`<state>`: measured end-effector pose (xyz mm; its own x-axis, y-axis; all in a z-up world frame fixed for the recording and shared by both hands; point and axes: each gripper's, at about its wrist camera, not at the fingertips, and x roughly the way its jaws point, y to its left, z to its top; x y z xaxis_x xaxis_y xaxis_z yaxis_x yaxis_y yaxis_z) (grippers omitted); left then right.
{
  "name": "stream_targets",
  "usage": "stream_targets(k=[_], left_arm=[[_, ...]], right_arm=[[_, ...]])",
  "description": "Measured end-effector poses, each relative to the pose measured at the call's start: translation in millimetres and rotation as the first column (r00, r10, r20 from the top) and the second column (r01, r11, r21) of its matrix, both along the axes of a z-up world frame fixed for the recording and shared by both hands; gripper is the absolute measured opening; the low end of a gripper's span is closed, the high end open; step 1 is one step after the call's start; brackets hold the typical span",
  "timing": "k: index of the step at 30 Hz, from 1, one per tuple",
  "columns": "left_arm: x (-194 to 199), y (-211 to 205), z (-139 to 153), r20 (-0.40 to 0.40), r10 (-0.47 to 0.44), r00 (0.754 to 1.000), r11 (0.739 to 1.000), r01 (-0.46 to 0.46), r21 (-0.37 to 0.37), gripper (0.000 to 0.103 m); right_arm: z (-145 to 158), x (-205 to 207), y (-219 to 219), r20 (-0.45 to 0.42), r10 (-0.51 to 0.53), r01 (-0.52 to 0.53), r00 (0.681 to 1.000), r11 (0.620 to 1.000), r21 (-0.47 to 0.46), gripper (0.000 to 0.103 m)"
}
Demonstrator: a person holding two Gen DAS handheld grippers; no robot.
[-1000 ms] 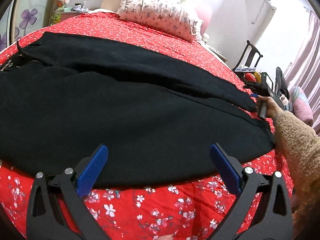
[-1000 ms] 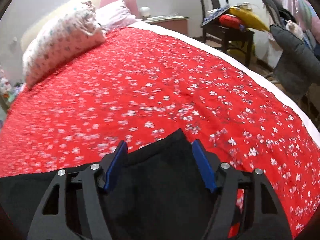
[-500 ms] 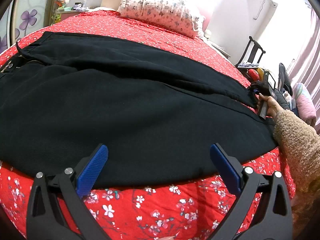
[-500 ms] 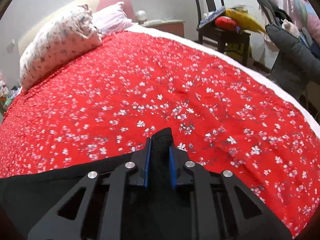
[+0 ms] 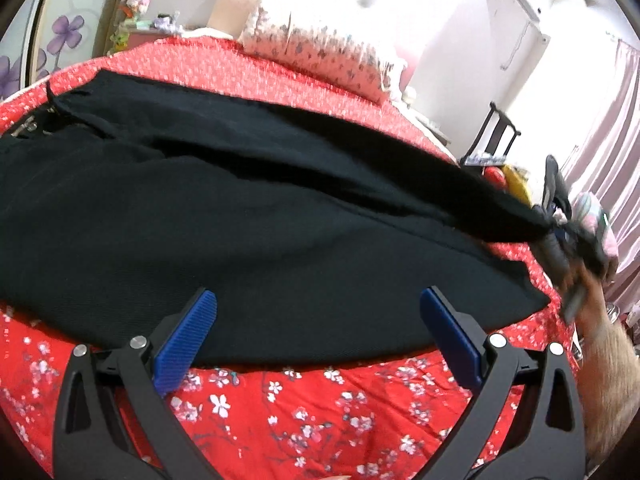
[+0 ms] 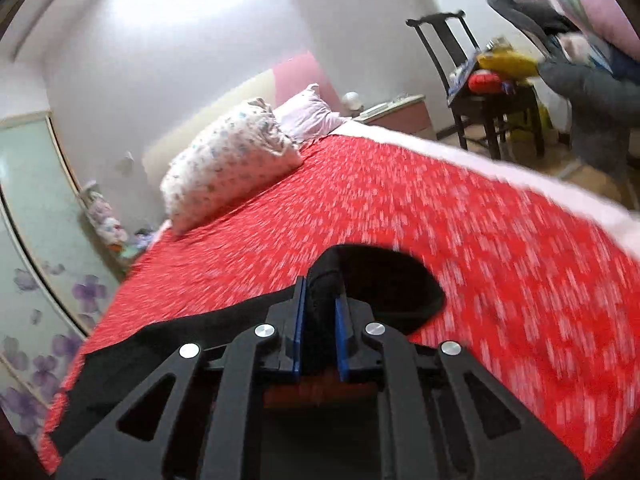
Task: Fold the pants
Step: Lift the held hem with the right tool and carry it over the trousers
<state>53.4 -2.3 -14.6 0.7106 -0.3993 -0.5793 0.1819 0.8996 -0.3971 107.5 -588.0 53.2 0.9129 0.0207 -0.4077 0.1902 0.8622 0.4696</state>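
Nearest to us in the left wrist view, our left claw (image 5: 318,334) stands wide apart, its blue pads (image 5: 185,342) bare and nothing between them, poised just over the near edge of the black pants (image 5: 248,236). The pants lie spread across the red flowered bedspread (image 5: 304,412), waistband toward the left and legs running off to the right; the near leg lies flat, while the far leg's end is raised off the bed at the right. There our right claw (image 6: 320,336) is closing, its pads clamped on a bunched fold of the cuff, which loops dark and hollow just beyond the fingertips in the right wrist view. In the left view that claw shows only as a blurred dark shape beside a hand (image 5: 592,304) and a fuzzy tan sleeve (image 5: 612,380). Past the pants the bedspread runs on to a flowered pillow (image 6: 228,164) at the head of the bed, with a plain pink pillow (image 6: 308,116) just behind it. Farther still, beside the bed, a dark wooden chair (image 6: 472,92) carries red and yellow things, and a wardrobe door with purple flowers (image 6: 36,240) stands on the opposite side.
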Motion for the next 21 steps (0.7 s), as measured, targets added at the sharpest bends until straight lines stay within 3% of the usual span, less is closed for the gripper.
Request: stream_targets(k=[2,6,8,9,12,14,17,21], left_arm=[[-6.3,0.2,7.5,0.041,0.013,0.999,1.0,-0.013,0.008,0.101],[-19.9,-0.8,21.2,0.131,0.027,0.991,0.998,-0.033,0.049,0.101],[-21.8,-2.0,23.5,0.139,0.03,0.99,0.997,-0.039,0.063,0.101],[-21.2,-1.5,23.1,0.132,0.034,0.991,0.997,-0.043,0.065,0.101],[-18.0,-0.8,22.0,0.103,0.051,0.993,0.996,-0.059,0.073,0.101],[-15.0,-0.1,20.3,0.081,0.056,0.995,0.996,-0.062,0.067,0.101],[-12.6,4.5,15.6,0.047,0.053,0.998,0.998,-0.055,0.041,0.101],[-12.3,6.2,9.7,0.025,0.082,0.996,0.995,-0.083,0.046,0.101]], right_arm=[[-14.0,-29.8,7.8,-0.036,-0.009,0.009,0.999,1.0,0.021,0.012],[-49.9,-56.4,30.1,-0.266,-0.014,0.005,0.964,0.999,-0.033,0.013],[-55.5,-63.7,33.8,-0.34,-0.012,0.019,0.94,1.0,0.017,0.017],[-53.8,-68.4,33.0,-0.36,-0.021,0.048,0.933,0.997,0.067,0.029],[-39.0,-86.0,31.2,-0.322,-0.045,0.121,0.946,0.968,0.218,0.044],[-35.7,-92.2,29.9,-0.266,-0.013,0.111,0.964,0.928,0.356,0.045],[-44.3,-83.1,41.1,-0.235,0.06,0.082,0.97,0.829,0.553,0.045],[-61.8,-55.7,57.4,-0.292,0.082,0.124,0.953,0.773,0.622,0.045]])
